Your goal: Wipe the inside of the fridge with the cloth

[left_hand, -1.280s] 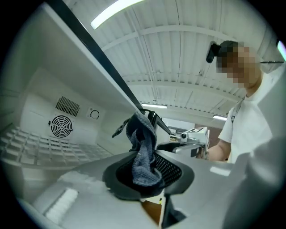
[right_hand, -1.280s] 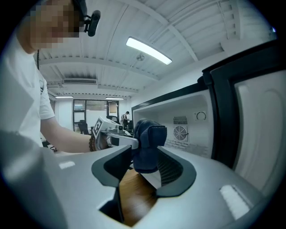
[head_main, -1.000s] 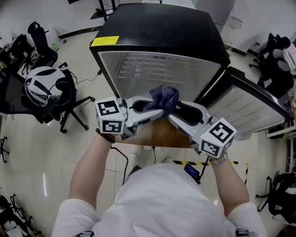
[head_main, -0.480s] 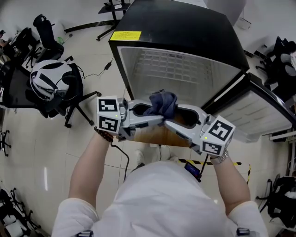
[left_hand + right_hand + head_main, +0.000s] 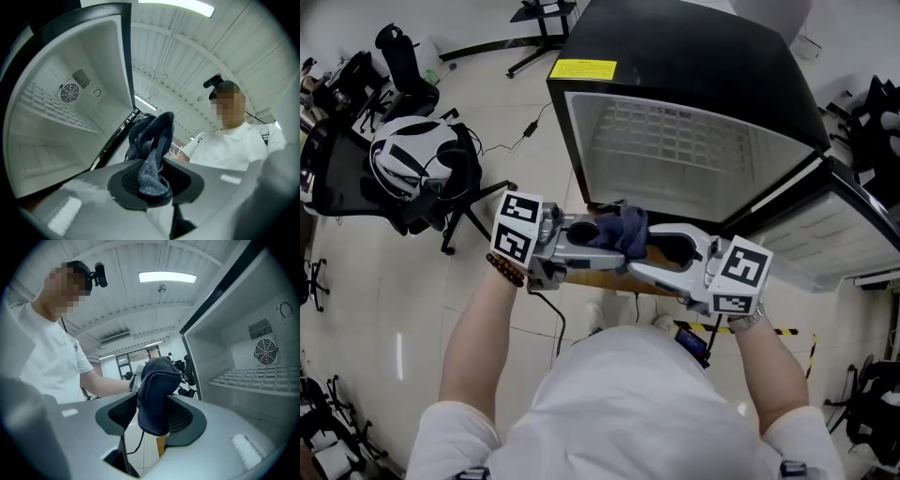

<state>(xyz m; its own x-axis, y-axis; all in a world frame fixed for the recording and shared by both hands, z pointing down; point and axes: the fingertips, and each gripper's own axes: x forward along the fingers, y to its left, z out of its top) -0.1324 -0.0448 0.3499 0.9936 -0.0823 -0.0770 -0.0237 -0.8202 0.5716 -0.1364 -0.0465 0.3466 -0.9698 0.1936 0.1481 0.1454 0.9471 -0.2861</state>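
Observation:
The dark blue cloth (image 5: 620, 231) hangs bunched between my two grippers, which face each other in front of the open fridge (image 5: 694, 66). My left gripper (image 5: 609, 241) is shut on the cloth (image 5: 151, 157), which is pinched low between its pads. The jaws of my right gripper (image 5: 639, 257) stand wide around the same cloth (image 5: 157, 389); they have just been closing on it and do not clamp it. The fridge's white inside (image 5: 675, 155) with its wire shelf (image 5: 661, 131) lies just beyond the grippers.
The fridge door (image 5: 834, 230) stands open to the right. The fridge rests on a wooden stand (image 5: 614, 275). An office chair with a white helmet (image 5: 408, 159) is at the left. A cable (image 5: 551, 323) runs on the floor beside yellow-black tape (image 5: 717, 330).
Both grippers have shifted left along the fridge front with the cloth, which now sits lower between them. The right jaws have narrowed slightly around the cloth.

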